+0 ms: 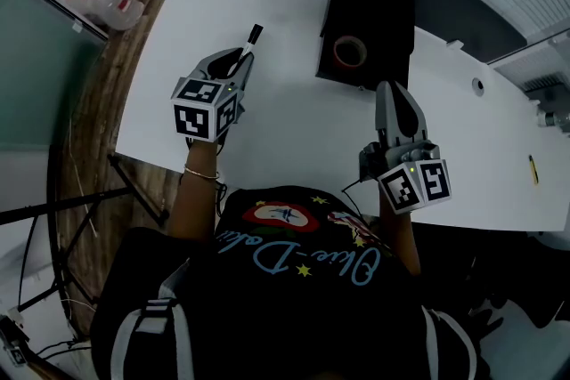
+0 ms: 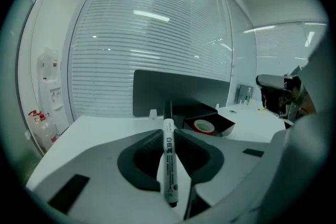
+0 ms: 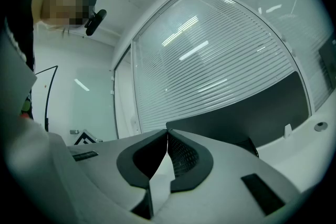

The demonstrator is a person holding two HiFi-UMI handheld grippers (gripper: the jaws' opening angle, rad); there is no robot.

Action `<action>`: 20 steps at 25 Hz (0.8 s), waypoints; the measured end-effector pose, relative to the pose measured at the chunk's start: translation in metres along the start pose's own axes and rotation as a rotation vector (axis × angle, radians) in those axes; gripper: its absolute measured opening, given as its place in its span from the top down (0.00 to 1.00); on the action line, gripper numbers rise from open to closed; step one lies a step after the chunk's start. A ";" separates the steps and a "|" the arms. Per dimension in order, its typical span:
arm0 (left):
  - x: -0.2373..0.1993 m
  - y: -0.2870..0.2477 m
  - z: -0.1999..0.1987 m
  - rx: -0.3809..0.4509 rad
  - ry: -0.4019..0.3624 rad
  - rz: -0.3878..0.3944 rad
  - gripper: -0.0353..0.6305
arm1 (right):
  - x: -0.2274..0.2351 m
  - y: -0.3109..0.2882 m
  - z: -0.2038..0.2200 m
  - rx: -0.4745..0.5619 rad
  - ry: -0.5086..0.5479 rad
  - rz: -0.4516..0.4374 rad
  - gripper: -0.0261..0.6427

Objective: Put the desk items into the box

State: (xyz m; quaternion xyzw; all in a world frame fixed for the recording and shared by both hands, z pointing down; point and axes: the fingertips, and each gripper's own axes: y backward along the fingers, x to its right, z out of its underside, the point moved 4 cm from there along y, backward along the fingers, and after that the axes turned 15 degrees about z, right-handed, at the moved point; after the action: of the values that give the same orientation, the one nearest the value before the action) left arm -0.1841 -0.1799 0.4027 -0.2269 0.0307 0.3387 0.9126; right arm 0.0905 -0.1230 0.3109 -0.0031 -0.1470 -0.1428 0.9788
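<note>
Nearest in, the right gripper [image 1: 392,93] is hovering at the near right edge of the white surface [image 1: 285,129], and its own view is showing the jaws pressed together with nothing between them. Off to its right, a small yellow stick-like thing [image 1: 533,169] is lying on the surface, too small to name.

Over on the left, the left gripper [image 1: 239,65] is pinching a whiteboard marker [image 1: 250,43] by its white barrel. The jaws are clamping it on both sides, and the black cap is poking out past the tips toward the far side. The marker is riding clear above the surface.

Further out, right of the marker, the black box [image 1: 383,22] is sitting open at the far edge of the surface. A red tape roll [image 1: 350,52] is lying flat inside it, at its near end.
</note>
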 end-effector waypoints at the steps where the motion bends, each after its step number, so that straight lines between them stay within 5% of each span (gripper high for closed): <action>1: 0.003 0.002 -0.008 0.022 -0.013 0.008 0.80 | 0.000 0.001 0.000 0.000 -0.001 0.002 0.94; 20: 0.064 0.042 -0.105 0.296 -0.183 0.159 0.80 | -0.001 0.012 -0.001 0.006 0.009 0.024 0.94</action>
State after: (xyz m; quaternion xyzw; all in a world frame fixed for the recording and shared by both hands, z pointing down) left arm -0.1511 -0.1585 0.2784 -0.0555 0.0148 0.4206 0.9055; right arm 0.0931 -0.1117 0.3103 -0.0014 -0.1430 -0.1305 0.9811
